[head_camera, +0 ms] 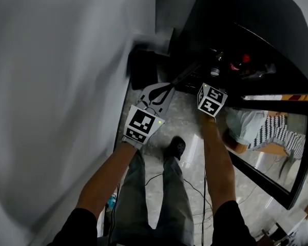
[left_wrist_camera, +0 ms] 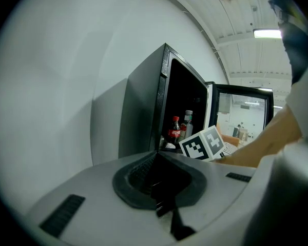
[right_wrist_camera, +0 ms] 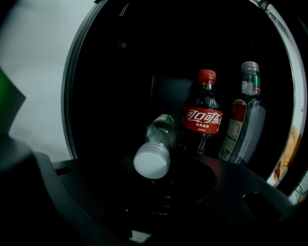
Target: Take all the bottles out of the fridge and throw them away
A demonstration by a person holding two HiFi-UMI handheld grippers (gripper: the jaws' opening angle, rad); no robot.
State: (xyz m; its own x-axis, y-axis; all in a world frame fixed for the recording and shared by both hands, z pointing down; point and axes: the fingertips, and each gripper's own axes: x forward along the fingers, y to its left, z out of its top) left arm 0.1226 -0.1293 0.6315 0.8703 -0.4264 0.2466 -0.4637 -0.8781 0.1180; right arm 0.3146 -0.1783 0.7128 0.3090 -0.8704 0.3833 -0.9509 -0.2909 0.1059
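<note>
While cola (right_wrist_camera: 203,119), clear bottle (right_wrist_camera: 245,119) and lying bottle (right_wrist_camera: 156,150) sit in the fridge (left_wrist_camera: 141,117), nothing's binned; my right gripper (right_wrist_camera: 161,188) gapes, left gripper (left_wrist_camera: 161,188) pressed together.

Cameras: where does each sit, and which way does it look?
Head view: on the head, looking down at the fridge; shows arms, legs, left gripper, right gripper.
Left gripper view: on that gripper, facing the open fridge; shows the right arm.
Right gripper view: on that gripper, looking into the fridge; shows its shell.
Shared: both gripper views see the cola bottle.
</note>
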